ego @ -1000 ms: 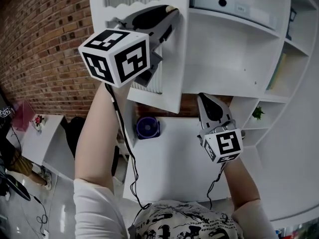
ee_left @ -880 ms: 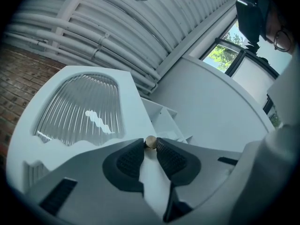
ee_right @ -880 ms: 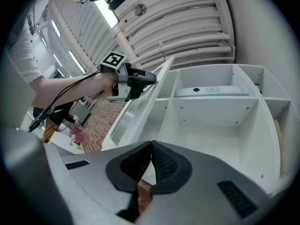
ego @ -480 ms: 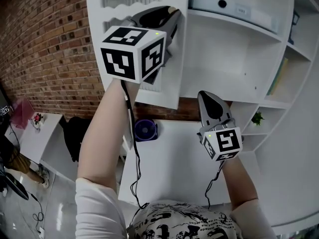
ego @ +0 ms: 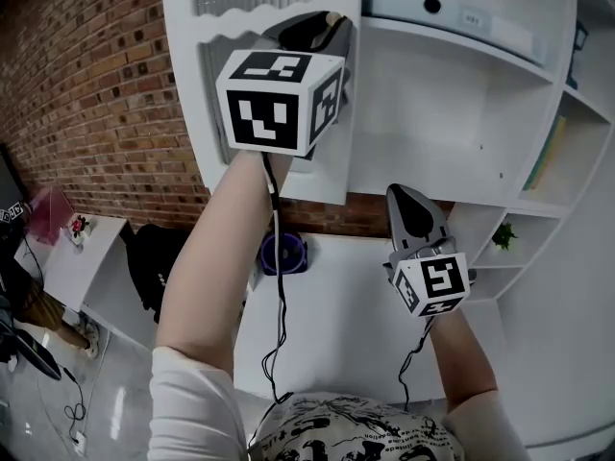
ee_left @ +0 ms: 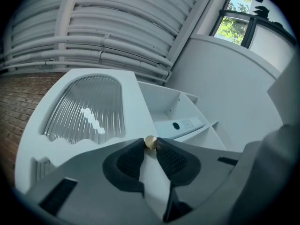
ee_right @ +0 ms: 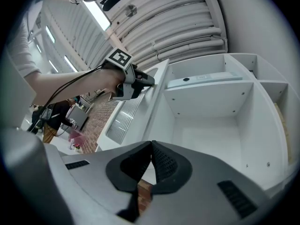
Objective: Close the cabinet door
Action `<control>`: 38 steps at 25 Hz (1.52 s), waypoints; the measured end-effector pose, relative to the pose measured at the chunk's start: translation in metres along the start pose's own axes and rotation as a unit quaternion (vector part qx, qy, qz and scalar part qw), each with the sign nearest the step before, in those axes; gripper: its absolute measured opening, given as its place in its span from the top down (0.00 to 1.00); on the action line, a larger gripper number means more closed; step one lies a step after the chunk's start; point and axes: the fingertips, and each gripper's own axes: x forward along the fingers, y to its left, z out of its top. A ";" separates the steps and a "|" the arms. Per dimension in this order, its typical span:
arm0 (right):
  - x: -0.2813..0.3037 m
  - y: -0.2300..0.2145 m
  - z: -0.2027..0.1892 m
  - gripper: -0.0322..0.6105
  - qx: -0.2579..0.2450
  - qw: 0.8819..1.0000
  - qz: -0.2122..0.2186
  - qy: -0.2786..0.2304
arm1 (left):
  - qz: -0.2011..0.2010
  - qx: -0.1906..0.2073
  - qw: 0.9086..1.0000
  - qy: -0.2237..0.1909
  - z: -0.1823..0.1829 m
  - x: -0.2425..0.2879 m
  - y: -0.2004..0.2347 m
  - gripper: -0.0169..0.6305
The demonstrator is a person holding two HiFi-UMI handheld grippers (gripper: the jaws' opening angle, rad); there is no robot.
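Note:
The white cabinet door point(ego: 279, 27) with a ribbed glass panel point(ee_left: 86, 107) stands part open at the left of the open cabinet compartment point(ego: 432, 113). My left gripper point(ego: 332, 22) reaches up to the door's free edge and is shut on its small brass knob point(ee_left: 150, 142), pinched between the tips of the two pads. The right gripper view shows that gripper point(ee_right: 143, 81) at the door's edge point(ee_right: 157, 86). My right gripper point(ego: 399, 195) hangs lower, below the compartment and clear of the door; its jaws are shut with nothing in them point(ee_right: 151, 145).
A flat white box point(ego: 452, 15) lies on the shelf above the compartment. More white shelves curve away at the right, one with a small plant point(ego: 504, 233). Below are a white desk point(ego: 336, 325) with a purple round fan point(ego: 283, 254), and a brick wall point(ego: 86, 94) at the left.
My left gripper and its marker cube have swung to the right with the knob, and the door has turned towards the cabinet. The right gripper has shifted only slightly.

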 end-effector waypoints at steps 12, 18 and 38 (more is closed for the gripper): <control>0.015 -0.002 -0.005 0.93 0.008 1.000 0.022 -0.007 | 0.035 0.031 0.999 0.023 -0.013 0.022 0.006 0.83; 0.012 -0.013 -0.013 0.93 0.012 1.000 0.015 -0.004 | 0.041 0.047 0.998 0.013 -0.015 0.024 0.007 0.83; -0.032 -0.013 -0.037 0.93 0.024 0.999 -0.001 0.025 | 0.019 0.062 0.998 -0.001 -0.034 -0.026 -0.027 0.84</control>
